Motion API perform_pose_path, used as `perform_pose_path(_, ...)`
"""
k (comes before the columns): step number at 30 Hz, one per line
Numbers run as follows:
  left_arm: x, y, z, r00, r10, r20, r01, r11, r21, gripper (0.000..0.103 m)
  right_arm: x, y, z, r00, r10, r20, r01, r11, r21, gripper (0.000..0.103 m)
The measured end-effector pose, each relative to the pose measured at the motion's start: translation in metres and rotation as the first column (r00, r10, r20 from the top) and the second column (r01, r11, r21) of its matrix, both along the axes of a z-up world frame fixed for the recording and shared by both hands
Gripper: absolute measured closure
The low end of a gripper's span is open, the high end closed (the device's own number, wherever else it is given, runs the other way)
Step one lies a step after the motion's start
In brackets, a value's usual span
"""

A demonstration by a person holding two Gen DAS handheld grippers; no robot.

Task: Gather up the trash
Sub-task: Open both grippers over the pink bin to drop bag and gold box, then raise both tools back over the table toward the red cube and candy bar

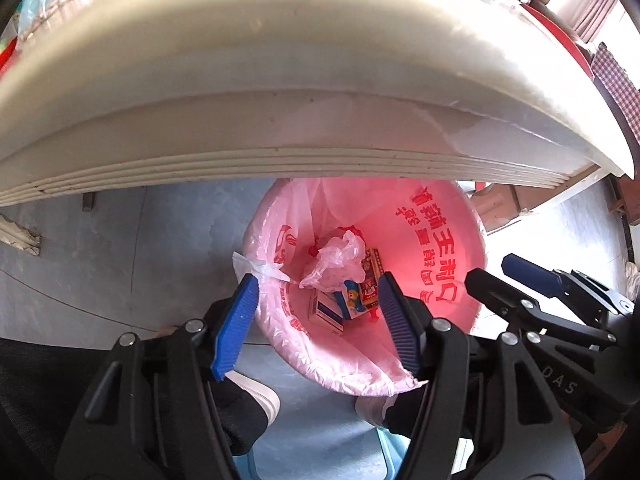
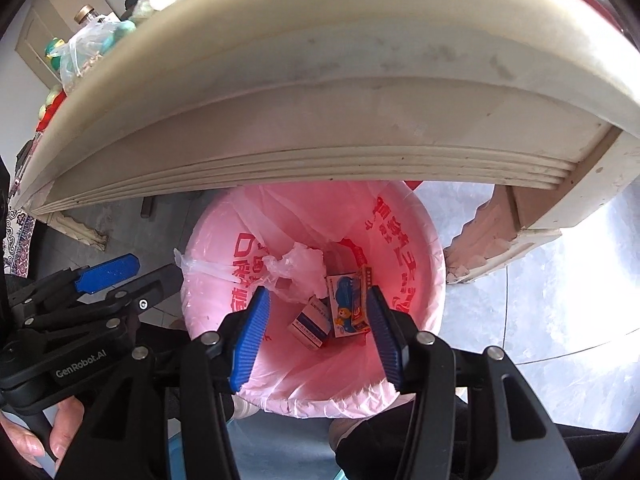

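Both grippers hang over the mouth of a bin lined with a pink plastic bag (image 1: 432,240), which stands on the grey floor (image 1: 120,264) just under the near edge of a cream counter (image 1: 280,80). That spot makes sense: trash picked off the counter can go straight down into the liner.

The left gripper (image 1: 318,322) has its blue fingers (image 1: 236,324) spread apart with nothing between them, and the right gripper (image 2: 316,336) is likewise wide and empty. Judging by this, the trash has already been let go.

It lies at the bottom of the bag: a crumpled clear plastic wrapper (image 1: 340,260) on the far left of the heap, a small blue-and-white carton (image 1: 328,314) nearest, and a cartoon-printed box (image 1: 354,294) beside it, leaning on a red-patterned box (image 1: 370,280).

The left wrist view shows the right gripper off to the right, over the bin's rim, and the person's white shoes below. The right wrist view gives the clearer look at the cartons (image 2: 346,306). It alone shows the person's hand (image 2: 44,432) on the left gripper's handle, the chipped counter leg (image 2: 476,248) right of the bin, and clutter on the far left of the counter: a bottle (image 2: 85,14) and bagged items (image 2: 96,48), possibly more to collect.
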State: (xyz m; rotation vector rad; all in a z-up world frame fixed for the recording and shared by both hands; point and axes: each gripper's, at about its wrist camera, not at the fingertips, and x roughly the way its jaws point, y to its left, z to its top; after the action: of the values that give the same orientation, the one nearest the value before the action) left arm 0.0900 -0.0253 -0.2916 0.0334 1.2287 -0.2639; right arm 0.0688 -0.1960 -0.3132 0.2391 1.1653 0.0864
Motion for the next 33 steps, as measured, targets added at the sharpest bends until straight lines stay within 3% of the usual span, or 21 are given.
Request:
perform_pose_path(9, -0.016, 0.01, 0.046, 0.999, -0.001, 0.034, 0.0, 1.0, 0.009, 0.041, -0.022, 0.0, 0.049, 0.995, -0.006, 0.095, 0.005, 1.0, 0.012, 0.053)
perform_pose_path(11, -0.019, 0.015, 0.06, 0.999, 0.004, 0.044, -0.005, 1.0, 0.01, 0.035, -0.027, 0.001, 0.066, 0.992, -0.004, 0.126, 0.002, 1.0, 0.013, 0.053)
perform_pose_path(18, -0.018, 0.043, 0.141, 0.99, 0.003, 0.144, -0.009, 0.999, 0.046, 0.032, -0.032, -0.006, 0.14, 0.97, 0.028, 0.242, -0.037, 0.999, 0.035, 0.052)
perform_pose_path(21, -0.006, 0.049, 0.181, 0.983, -0.025, 0.182, 0.009, 0.996, 0.09, 0.032, -0.022, -0.012, 0.182, 0.954, 0.063, 0.293, -0.074, 0.997, 0.027, 0.04)
perform_pose_path(25, 0.019, 0.053, 0.236, 0.975, -0.085, 0.204, 0.055, 0.987, 0.149, 0.032, -0.003, -0.014, 0.24, 0.923, 0.151, 0.355, -0.152, 0.988, -0.025, 0.04)
perform_pose_path(33, 0.08, 0.035, 0.326, 0.951, -0.208, 0.23, 0.155, 0.961, 0.228, 0.026, 0.051, -0.016, 0.318, 0.875, 0.313, 0.369, -0.337, 0.941, 0.001, 0.039)
